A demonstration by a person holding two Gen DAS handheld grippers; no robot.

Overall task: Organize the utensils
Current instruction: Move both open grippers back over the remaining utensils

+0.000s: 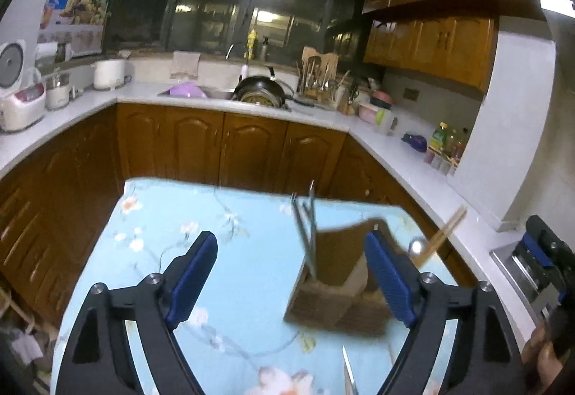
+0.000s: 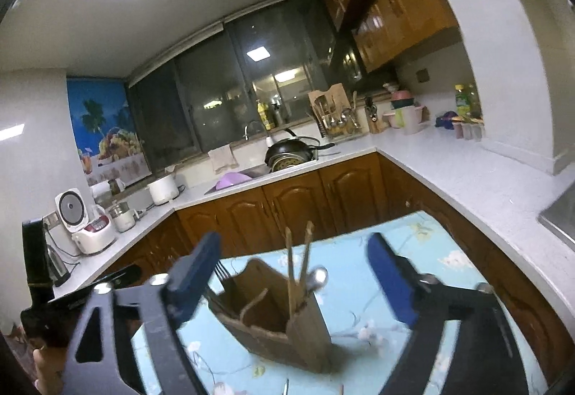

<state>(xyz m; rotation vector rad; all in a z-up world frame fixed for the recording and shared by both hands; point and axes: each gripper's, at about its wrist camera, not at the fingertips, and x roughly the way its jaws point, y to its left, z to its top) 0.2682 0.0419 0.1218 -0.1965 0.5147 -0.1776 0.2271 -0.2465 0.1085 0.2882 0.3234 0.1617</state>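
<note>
From my left wrist cam, the left hand-held gripper (image 1: 291, 276) is spread wide with nothing between the blue pads, just hanging over the worktop (image 1: 161, 251) with its flowery light-blue cloth. The wooden utensil holder (image 1: 334, 287) sits right ahead, a bit right of centre, partly hidden behind my right-side finger. A metal fork (image 1: 305, 233) already stands upright in its near-left slot, and off to the right I can make out a spoon (image 1: 417, 247) bowl and a chopstick (image 1: 445, 233) leaning out, both pretty blurry. Down at the bottom edge there's a metal blade tip (image 1: 348, 373) poking into frame on the cloth, looks like a knife but I can't swear to it. Switching to the right wrist cam, the right hand-held gripper (image 2: 294, 280) is also wide open and empty, with the holder (image 2: 280, 323) sitting between and beyond its fingers, untouched. From here I count two chopsticks (image 2: 298, 262) and the spoon (image 2: 318, 278) in the near compartment, and fork tines (image 2: 222, 272) sticking up on the far left side. At the bottom edge there are a couple of thin tips (image 2: 285, 386) still lying on the cloth, too cropped to name. So my read: most of the sorting is done, and whatever's lying in front of the holder is probably the last bit left to drop in.
</note>
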